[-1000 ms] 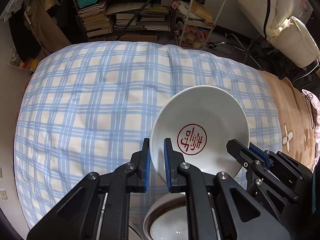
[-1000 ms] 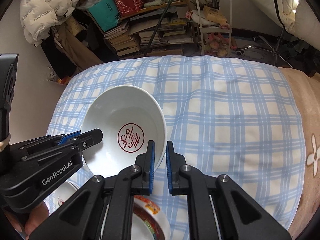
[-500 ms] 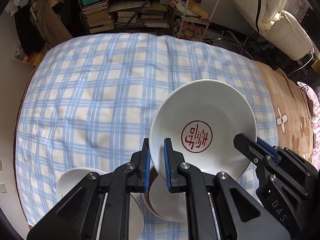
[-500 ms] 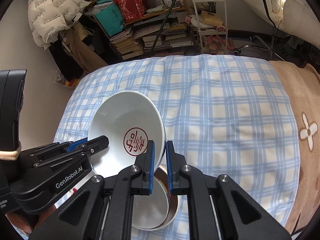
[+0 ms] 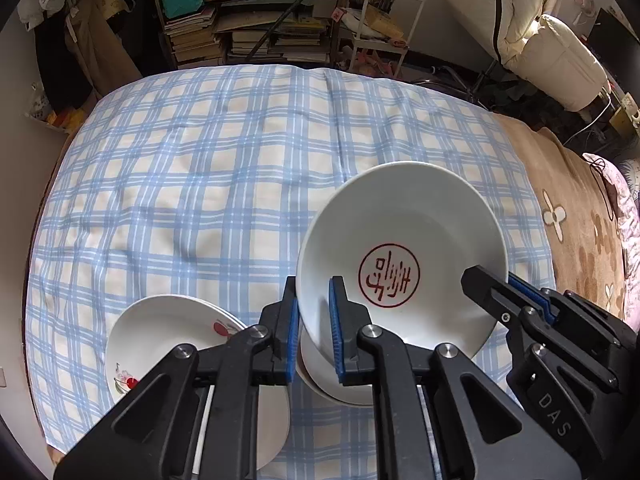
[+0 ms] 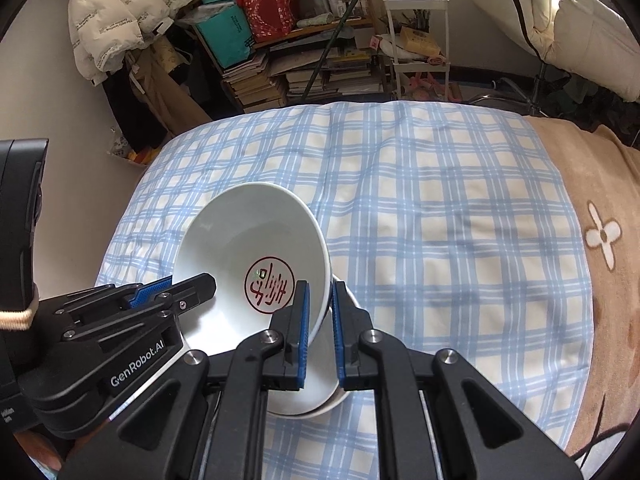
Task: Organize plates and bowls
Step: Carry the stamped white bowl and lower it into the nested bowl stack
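1. blue-padded fingers [image 5: 335,328] of your left gripper [image 5: 314,328] are pinched on the near left rim of the white bowl [image 5: 400,256], one finger inside, one outside.
2. your right gripper [image 6: 319,330] clamps the opposite rim of the same bowl [image 6: 252,256], its fingers [image 6: 303,332] narrow around the wall; in the left wrist view its black tip [image 5: 486,286] shows reaching over the bowl's right edge.
3. the bowl is held off the bed between both grippers, tilted so its inside faces you, with a red round seal mark [image 5: 389,275] at the bottom.
4. directly under the lifted bowl sits a stack of white dishes [image 5: 340,388], partly hidden by it; you cannot tell how many.
5. just left of that stack lies a white plate with cherry print [image 5: 160,340], flat on the bed, partly behind your left finger.
6. all of this rests on a blue-and-white checked sheet [image 5: 200,180], with a tan flowered blanket [image 5: 580,220] along the right side.
7. beyond the bed stand piled books [image 5: 276,40] and a white cart [image 5: 384,20].
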